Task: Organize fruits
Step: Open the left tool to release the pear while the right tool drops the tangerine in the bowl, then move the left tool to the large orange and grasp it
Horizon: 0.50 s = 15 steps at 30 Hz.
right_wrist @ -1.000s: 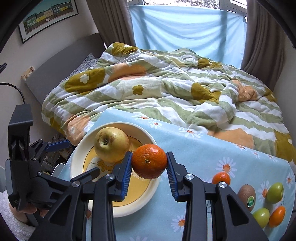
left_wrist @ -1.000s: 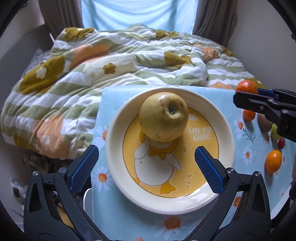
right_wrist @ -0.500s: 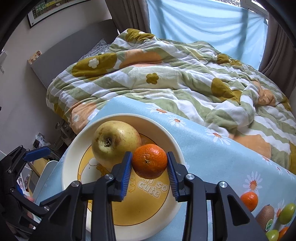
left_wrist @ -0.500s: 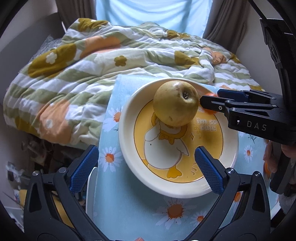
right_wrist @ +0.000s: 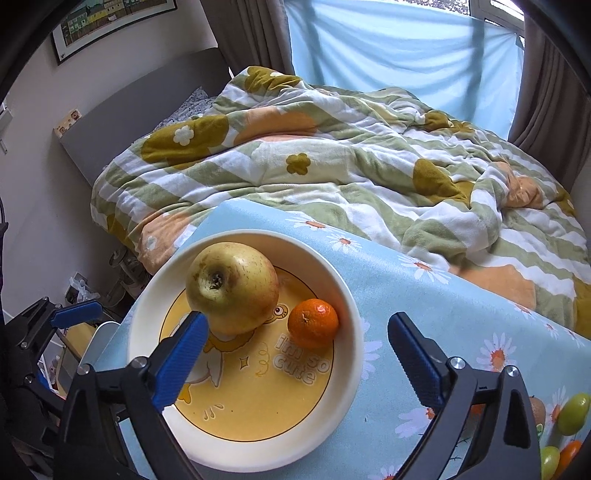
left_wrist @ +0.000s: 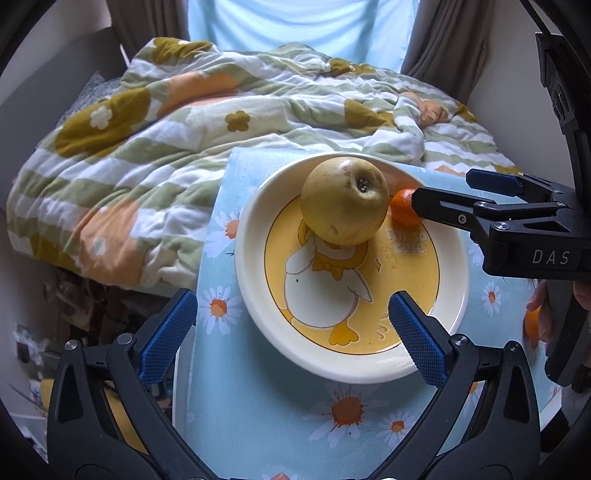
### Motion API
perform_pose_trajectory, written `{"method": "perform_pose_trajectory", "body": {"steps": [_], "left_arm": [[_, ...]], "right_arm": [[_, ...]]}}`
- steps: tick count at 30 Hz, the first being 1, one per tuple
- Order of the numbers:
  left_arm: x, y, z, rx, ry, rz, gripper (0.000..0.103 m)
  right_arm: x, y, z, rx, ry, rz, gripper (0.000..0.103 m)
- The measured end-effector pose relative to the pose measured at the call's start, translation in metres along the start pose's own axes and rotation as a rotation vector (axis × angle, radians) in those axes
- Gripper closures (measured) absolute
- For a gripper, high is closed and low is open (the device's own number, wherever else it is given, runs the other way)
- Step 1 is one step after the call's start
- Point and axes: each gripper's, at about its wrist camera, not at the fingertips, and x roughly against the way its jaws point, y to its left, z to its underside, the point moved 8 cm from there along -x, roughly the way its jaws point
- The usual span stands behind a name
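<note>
Released a moment ago, the mandarin [right_wrist: 313, 324] now sits on the plate [right_wrist: 347, 295] beside the apple [right_wrist: 232, 288], the right gripper [right_wrist: 295, 332] just opened wide and empty, left gripper [left_wrist: 291, 321] idle and open; next, fetch the remaining fruit [right_wrist: 573, 408].

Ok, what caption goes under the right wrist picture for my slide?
Open right gripper above the tangerine beside an apple on the duck plate.

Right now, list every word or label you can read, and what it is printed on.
"I'm so cute": on the plate, beside the duck drawing.
"DAS": on the right gripper body, left wrist view.
Sticker on the kiwi: too small to read.
Wall picture: no readable text.
</note>
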Motion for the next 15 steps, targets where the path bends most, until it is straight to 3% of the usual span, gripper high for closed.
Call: {"method": "perform_pose_trajectory", "body": {"steps": [15], "left_arm": [[0.064,-0.020,-0.024,-0.080,-0.070,0.053,0.000]], "right_arm": [[0.090,-0.001,0.007,-0.095,-0.050,0.090,0.006]]}}
